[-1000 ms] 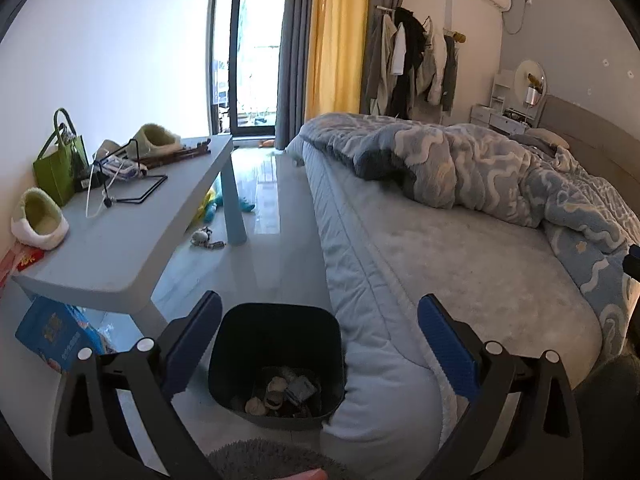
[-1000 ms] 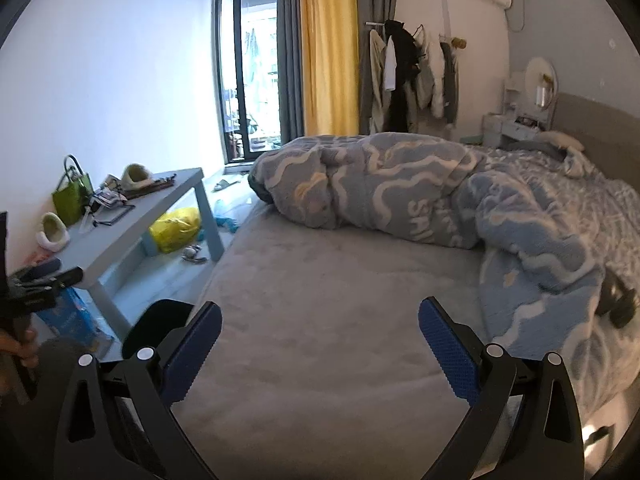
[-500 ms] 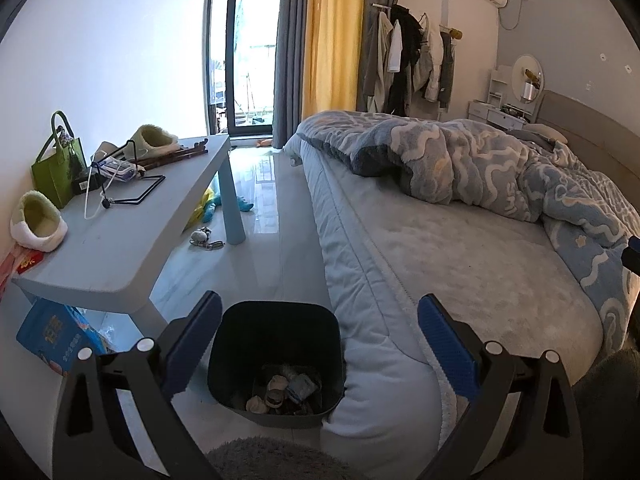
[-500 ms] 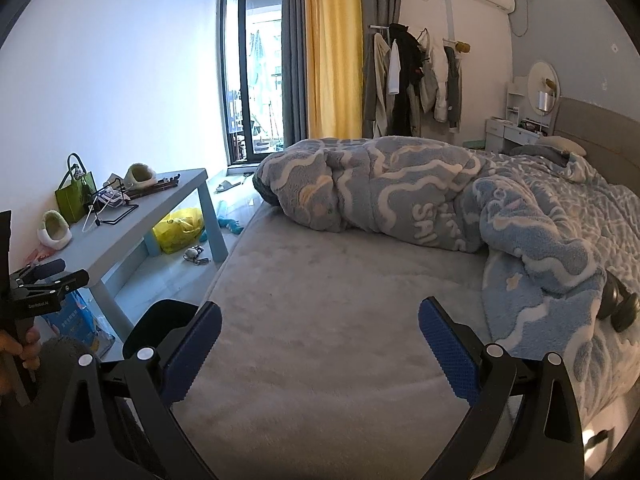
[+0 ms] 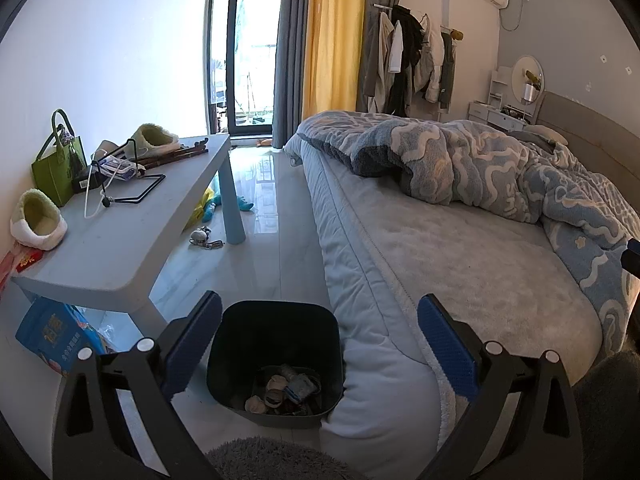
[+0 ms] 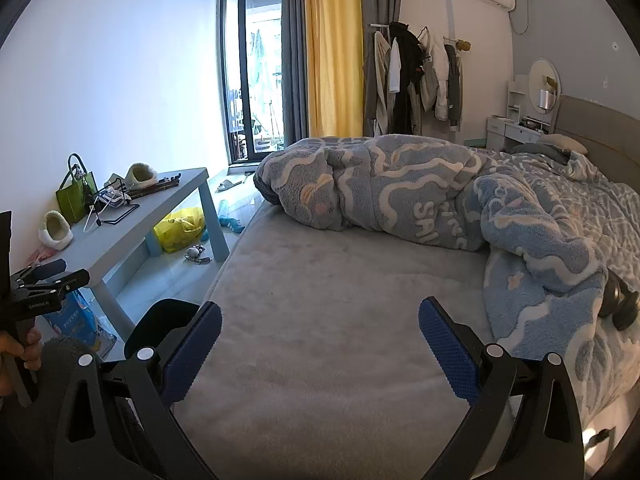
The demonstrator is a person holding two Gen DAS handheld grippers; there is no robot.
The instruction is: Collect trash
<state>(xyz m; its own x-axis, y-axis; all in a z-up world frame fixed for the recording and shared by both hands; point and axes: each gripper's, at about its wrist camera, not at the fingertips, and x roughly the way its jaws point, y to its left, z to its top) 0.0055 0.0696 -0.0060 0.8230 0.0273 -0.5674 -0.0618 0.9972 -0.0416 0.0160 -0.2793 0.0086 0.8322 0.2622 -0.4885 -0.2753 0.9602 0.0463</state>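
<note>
the left gripper (image 5: 318, 344), spread wide and empty, hangs directly above the trash bin (image 5: 276, 322) beside the bed (image 5: 460, 264); the right gripper (image 6: 320, 346), equally wide and empty, is farther off, over the mattress.

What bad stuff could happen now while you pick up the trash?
The left gripper hangs open right above the bin, which stands tight between the bed and the table; a careless swing might tip it and spill the trash already inside. Slippers and a green bag on the table aren't trash, so they could get grabbed by mistake.
</note>
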